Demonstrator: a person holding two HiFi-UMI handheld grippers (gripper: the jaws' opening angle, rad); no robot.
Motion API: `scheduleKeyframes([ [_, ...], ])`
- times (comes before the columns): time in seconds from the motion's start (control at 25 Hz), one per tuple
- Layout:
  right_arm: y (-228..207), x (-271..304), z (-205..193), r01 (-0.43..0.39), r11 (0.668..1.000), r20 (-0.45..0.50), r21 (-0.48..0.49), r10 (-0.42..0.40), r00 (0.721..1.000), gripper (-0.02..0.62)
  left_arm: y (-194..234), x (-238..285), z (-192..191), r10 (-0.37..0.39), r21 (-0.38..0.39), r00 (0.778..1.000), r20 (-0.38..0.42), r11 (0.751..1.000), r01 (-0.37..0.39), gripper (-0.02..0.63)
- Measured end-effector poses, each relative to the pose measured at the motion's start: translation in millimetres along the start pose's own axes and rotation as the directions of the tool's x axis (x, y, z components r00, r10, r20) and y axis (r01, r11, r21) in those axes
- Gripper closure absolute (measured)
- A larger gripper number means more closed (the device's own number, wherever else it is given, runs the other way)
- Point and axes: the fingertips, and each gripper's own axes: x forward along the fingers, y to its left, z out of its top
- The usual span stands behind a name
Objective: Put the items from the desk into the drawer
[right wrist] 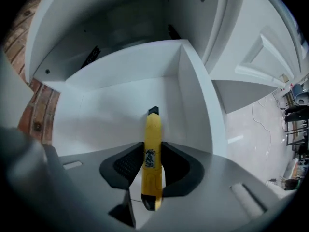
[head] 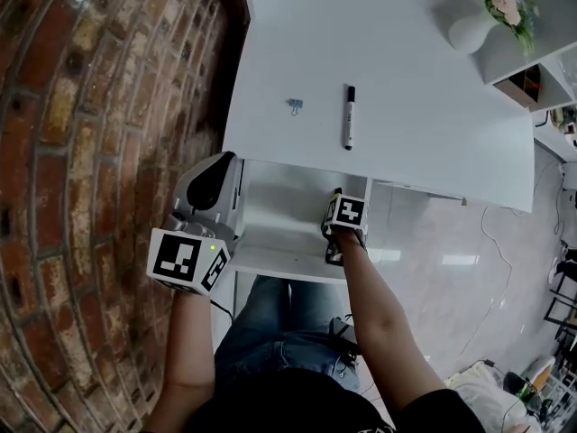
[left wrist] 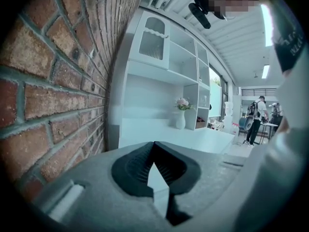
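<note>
An open white drawer (head: 275, 207) juts out under the white desk (head: 406, 70). My right gripper (right wrist: 153, 151) points down into the drawer (right wrist: 120, 105), shut on a yellow utility knife (right wrist: 153, 129) whose black tip hangs just above the drawer floor near the right wall. In the head view the right gripper (head: 337, 240) sits at the drawer's right side under its marker cube. A black marker (head: 349, 116) and a small binder clip (head: 295, 106) lie on the desk. My left gripper (head: 209, 188) hovers at the drawer's left edge; its jaws (left wrist: 154, 146) meet at the tips with nothing between them.
A brick wall (head: 90, 106) runs close along the left. A white vase with flowers (head: 478, 25) stands at the desk's far right beside white shelving (head: 532, 43). The person's legs are right below the drawer front. A person stands far off in the room (left wrist: 255, 115).
</note>
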Motion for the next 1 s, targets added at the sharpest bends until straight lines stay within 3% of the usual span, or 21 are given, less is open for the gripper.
scheduleKeyframes([
  [0.48, -4.9, 23.9, 5.3, 0.050, 0.999, -0.025, 0.018, -0.049, 0.998, 0.464, 12.9, -5.9, -7.1, 0.047, 0.011, 0.998, -0.030, 0.999, -0.046, 0.606],
  [0.6, -2.5, 13.4, 3.4, 0.053, 0.998, -0.030, 0.031, -0.052, 0.998, 0.418, 9.1, -5.0, -0.8, 0.039, 0.014, 0.999, -0.024, 0.999, -0.039, 0.604],
  [1.0, 8.3, -52.3, 1.3, -0.015, 1.000, 0.020, 0.015, 0.015, 1.000, 0.417, -4.3, -6.5, 35.0, 0.015, 0.016, 0.999, 0.031, 1.000, -0.016, 0.606],
])
